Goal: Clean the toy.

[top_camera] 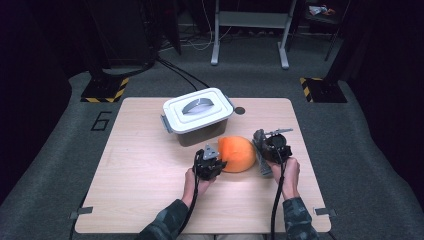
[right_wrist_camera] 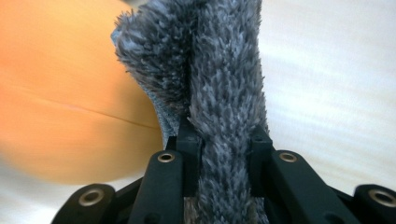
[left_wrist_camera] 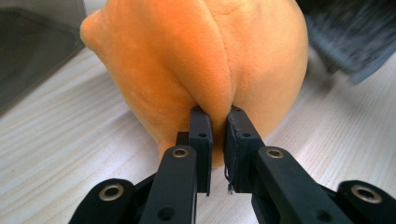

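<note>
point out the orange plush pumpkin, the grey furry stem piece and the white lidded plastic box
orange plush pumpkin [top_camera: 236, 154], high view, top of its body
grey furry stem piece [right_wrist_camera: 226, 93], right gripper view, its middle
white lidded plastic box [top_camera: 172, 107], high view, lid's left part

Bright lit table [top_camera: 150, 200], dark vignetted surroundings, soft grainy focus, blurred close-up edges

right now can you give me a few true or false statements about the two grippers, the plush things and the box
1. The left gripper pinches a fold of the orange plush toy. True.
2. The right gripper is open and holds nothing. False: its fingers clamp a grey furry piece.
3. The white lid sits on the grey storage box. True.
4. The orange plush toy lies inside the box. False: it rests on the wooden table, in front of the box.
5. The grey furry piece lies on the left gripper's side of the orange toy. False: it is on the right gripper's side.
</note>
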A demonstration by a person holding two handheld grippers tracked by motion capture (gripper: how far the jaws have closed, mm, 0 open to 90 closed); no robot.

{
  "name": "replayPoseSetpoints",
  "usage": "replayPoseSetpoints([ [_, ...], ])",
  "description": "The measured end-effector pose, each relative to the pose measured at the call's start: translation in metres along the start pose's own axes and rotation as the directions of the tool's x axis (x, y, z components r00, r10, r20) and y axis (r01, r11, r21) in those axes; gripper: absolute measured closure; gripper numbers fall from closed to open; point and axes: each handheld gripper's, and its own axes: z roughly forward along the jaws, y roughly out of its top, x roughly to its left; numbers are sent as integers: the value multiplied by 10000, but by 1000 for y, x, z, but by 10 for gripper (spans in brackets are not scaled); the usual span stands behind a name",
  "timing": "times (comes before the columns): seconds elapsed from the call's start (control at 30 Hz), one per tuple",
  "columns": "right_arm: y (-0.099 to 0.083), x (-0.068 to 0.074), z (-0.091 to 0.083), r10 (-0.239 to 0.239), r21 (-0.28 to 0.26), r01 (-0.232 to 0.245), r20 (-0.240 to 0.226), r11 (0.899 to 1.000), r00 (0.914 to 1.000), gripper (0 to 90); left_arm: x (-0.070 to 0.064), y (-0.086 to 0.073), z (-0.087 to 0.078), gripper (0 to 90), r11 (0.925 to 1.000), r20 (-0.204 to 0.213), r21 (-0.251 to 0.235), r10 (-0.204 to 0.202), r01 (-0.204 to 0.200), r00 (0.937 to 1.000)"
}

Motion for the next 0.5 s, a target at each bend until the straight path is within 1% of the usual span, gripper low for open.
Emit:
replayPoseSetpoints([
  [0.07,6,9,-11,-333,-276,328,-176,9991,9993,736,0,1,-1,822,10000,55,42,30,-30,10000],
  [0.1,10,18,-17,-494,-379,480,-377,9981,9981,734,-1,1,0,821,10000,-11,-28,-4,4,10000],
  [0.13,12,23,-20,-664,-439,642,-503,9970,9965,733,-2,2,-1,820,10000,-4,-7,79,-79,10000],
  [0.2,16,38,-23,-1133,-585,1091,-726,9923,9909,732,-3,3,-2,819,9998,-7,18,174,-174,9998],
  [0.23,18,46,-25,-1289,-643,1237,-841,9902,9881,731,-4,4,-2,819,9998,4,11,188,-188,9998],
  [0.27,19,54,-25,-1477,-666,1422,-862,9876,9853,730,-5,4,-2,818,9997,-27,22,260,-260,9997],
  [0.3,20,63,-25,-1756,-795,1689,-863,9824,9807,729,-5,5,-2,818,9996,-11,18,289,-289,9996],
  [0.33,20,63,-25,-1756,-795,1689,-863,9824,9807,729,-5,5,-2,818,9996,-11,18,289,-289,9996],
  [0.37,22,73,-22,-2035,-709,1973,-949,9778,9745,728,-4,5,-2,818,9995,3,57,326,-326,9995],
  [0.4,22,76,-18,-2165,-668,2113,-851,9751,9726,728,-4,5,-1,818,9996,36,44,292,-292,9996],
  [0.47,21,79,-10,-2242,-488,2210,-744,9741,9717,730,-2,3,0,818,9999,100,25,119,-120,9999],
  [0.5,20,79,-7,-2340,-447,2317,-561,9718,9706,733,-1,2,1,817,10000,151,-7,56,-56,9999],
])
